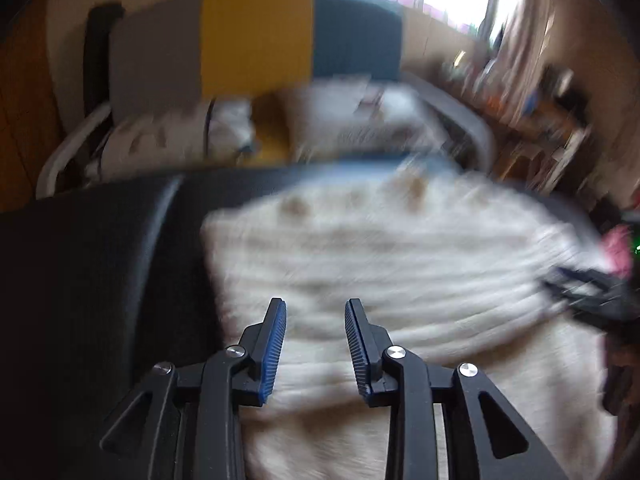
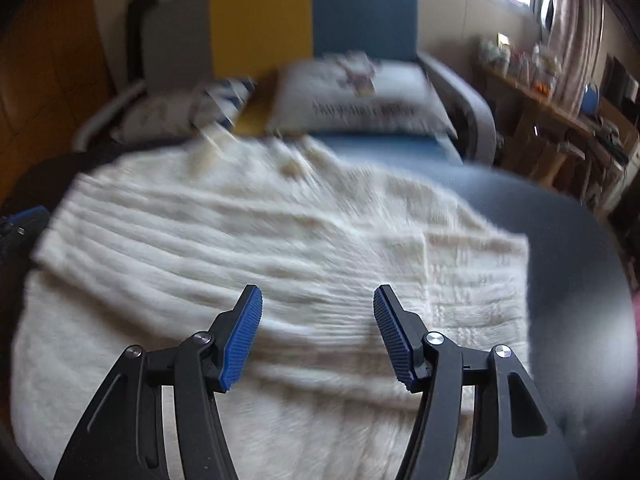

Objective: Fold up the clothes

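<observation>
Two grippers hang over one cream knit garment [image 2: 256,248], and neither has anything between its blue ribbed pads. On the left gripper [image 1: 316,308] the jaws stand apart with bare knit showing in the gap; the right gripper [image 2: 318,300] is spread wider, again with only fabric seen beyond the fingers. Neither pair of pads presses on the cloth.

The garment lies spread flat on a dark padded surface [image 2: 572,264]. From the left wrist view it fills the frame from about 6 o'clock up to the centre and out to 3 o'clock, its left edge running along the dark surface at about 9 o'clock. From the right wrist view it stretches from 9 o'clock across to about 3 o'clock, where a straight hem edge ends short of the rim of the dark surface. Its ribs run crosswise. A few tan spots near the far edge are too blurred to tell what they are.

At 3 o'clock in the left wrist view the other gripper's tip shows, blurred, over the garment's right side.

Beyond, at 12 o'clock, sits an armchair [image 2: 360,20] with grey, yellow and blue back panels; its seat holds a printed cushion [image 2: 360,100] and, left of that, a bundle of pale cloth [image 2: 168,116]. At 2 o'clock a wooden shelf [image 2: 560,112] carries small blurred items.
</observation>
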